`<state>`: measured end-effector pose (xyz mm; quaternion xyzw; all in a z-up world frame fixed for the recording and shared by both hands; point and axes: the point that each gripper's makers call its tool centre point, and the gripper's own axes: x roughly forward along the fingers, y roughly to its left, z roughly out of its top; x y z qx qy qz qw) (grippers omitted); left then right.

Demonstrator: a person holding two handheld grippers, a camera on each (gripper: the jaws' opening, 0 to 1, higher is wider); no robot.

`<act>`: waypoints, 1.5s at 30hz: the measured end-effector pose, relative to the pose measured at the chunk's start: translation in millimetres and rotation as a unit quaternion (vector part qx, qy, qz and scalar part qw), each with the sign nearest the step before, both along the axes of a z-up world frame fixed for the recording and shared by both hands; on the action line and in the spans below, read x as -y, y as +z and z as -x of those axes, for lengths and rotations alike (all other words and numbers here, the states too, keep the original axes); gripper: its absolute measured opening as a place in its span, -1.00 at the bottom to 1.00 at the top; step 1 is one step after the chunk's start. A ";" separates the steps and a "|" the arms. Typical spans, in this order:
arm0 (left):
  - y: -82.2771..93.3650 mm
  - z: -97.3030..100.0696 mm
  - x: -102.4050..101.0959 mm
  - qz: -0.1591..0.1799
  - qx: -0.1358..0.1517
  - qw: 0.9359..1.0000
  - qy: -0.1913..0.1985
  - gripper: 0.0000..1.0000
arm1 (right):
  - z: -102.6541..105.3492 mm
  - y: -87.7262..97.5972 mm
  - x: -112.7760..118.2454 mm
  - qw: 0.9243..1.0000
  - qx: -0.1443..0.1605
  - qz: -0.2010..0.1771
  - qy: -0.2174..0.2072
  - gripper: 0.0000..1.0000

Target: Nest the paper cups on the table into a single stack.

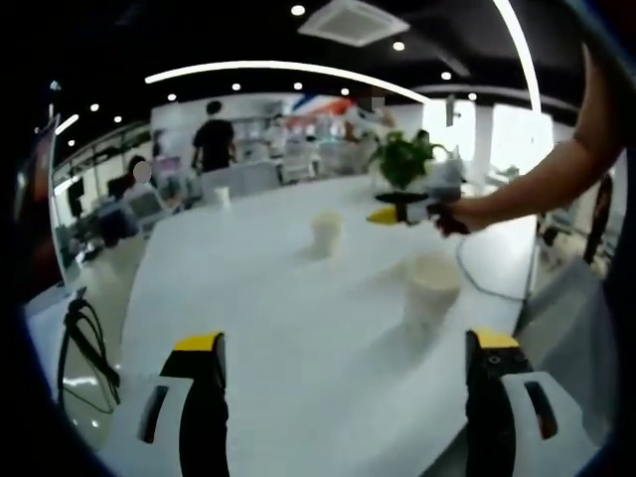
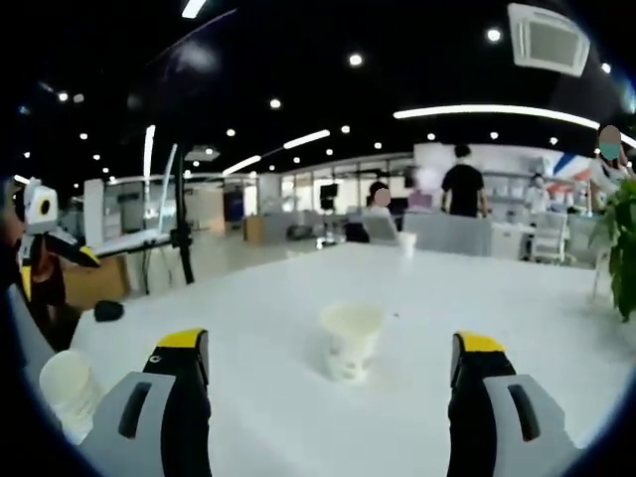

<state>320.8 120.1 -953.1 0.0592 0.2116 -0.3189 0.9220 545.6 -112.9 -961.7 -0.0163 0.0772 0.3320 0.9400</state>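
Cups: three paper cups stand upright and well apart on a white table [image 1: 258,328].
Near cup [image 1: 433,283]: ahead of the left gripper [image 1: 346,350], toward its right jaw, clear of both jaws.
Middle cup [image 2: 352,340]: ahead of the right gripper [image 2: 328,350], between the lines of its jaws, untouched.
Far cup [image 1: 222,196]: near the table's far edge.
Left gripper: jaws spread wide, holding nothing.
Right gripper: jaws spread wide, holding nothing.
Plant [image 1: 402,159]: at the table's far end.

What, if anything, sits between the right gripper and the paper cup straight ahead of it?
Nothing visible. In the right gripper view, the open right gripper faces the upright paper cup across bare white table.
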 end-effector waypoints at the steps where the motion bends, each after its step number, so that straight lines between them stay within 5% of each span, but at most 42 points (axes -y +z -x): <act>1: -1.0 -0.2 -0.6 0.000 -0.001 1.000 0.001 0.97 | -3.6 -1.8 -1.3 1.000 -0.002 -0.001 0.000 1.00; 17: -12.9 2.5 -0.7 -0.003 -0.014 1.000 0.005 0.97 | -48.4 -19.1 -15.6 1.000 -0.017 -0.014 -0.016 0.91; 30: -9.4 -0.7 -7.4 -0.020 -0.013 1.000 0.006 0.97 | -74.7 -41.6 -34.3 0.999 -0.037 0.022 -0.003 0.72; 42: -13.2 5.7 -15.3 -0.022 -0.021 0.999 0.016 0.97 | -87.3 -58.5 -45.8 0.998 -0.059 0.034 0.009 0.32; 45: -14.1 7.5 -16.5 -0.023 -0.023 0.999 0.018 0.97 | -89.2 -65.2 -43.7 0.996 -0.065 0.062 0.003 0.06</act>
